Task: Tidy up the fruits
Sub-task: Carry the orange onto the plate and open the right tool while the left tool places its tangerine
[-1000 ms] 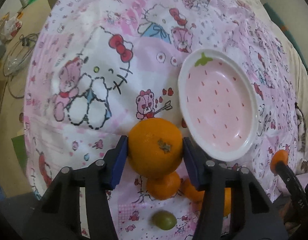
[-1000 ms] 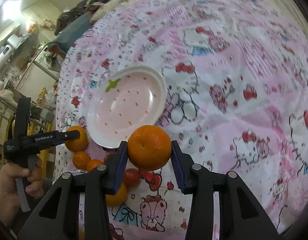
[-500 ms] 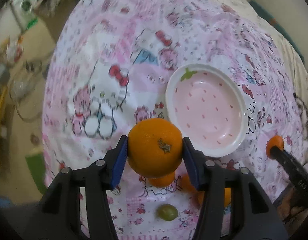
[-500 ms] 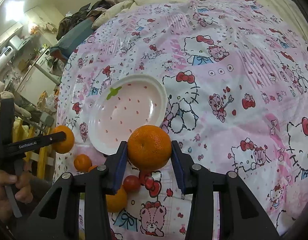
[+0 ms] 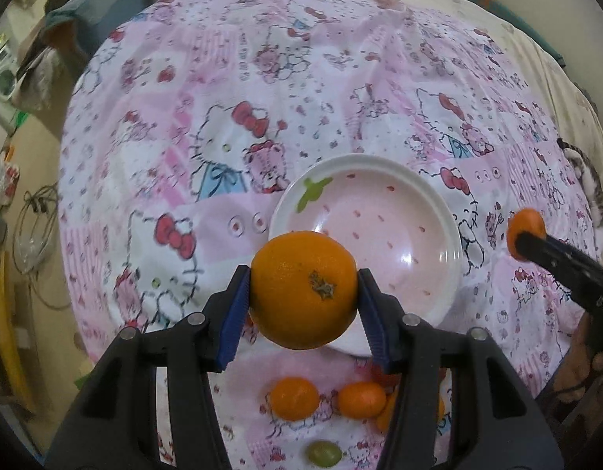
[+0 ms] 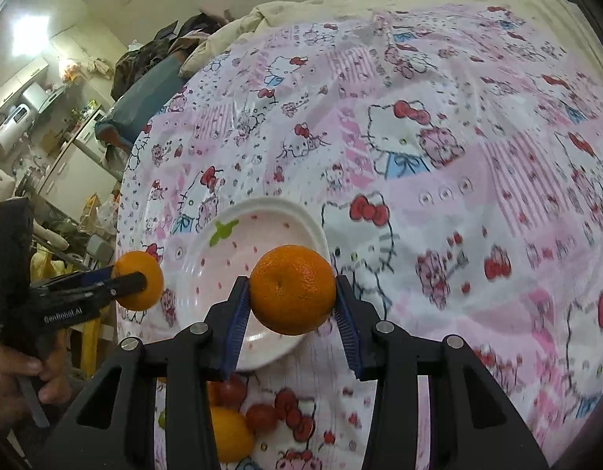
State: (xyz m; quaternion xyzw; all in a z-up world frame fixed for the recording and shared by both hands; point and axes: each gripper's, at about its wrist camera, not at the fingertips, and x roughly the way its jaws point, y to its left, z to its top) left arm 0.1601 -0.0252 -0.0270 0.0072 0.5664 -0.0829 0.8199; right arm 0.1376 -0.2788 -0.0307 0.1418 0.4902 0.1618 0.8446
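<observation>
**Fruit and a dish on a cartoon-print bed cover**

A pink-and-white cat-cartoon cloth [image 5: 231, 149] covers the bed. On it lie a white strawberry-pattern dish [image 5: 430, 305], two small orange mandarins [image 5: 294, 398] side by side, a green grape [image 5: 323, 453] and small red tomatoes [image 6: 261, 418].

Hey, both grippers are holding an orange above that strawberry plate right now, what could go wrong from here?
1. Both oranges, the left gripper's and the right gripper's, hang near the same small plate; the grippers might collide.
2. The plate is shallow, so a dropped orange could roll off onto the cloth.
3. Each orange is pinched only at its sides and may slip.
</observation>
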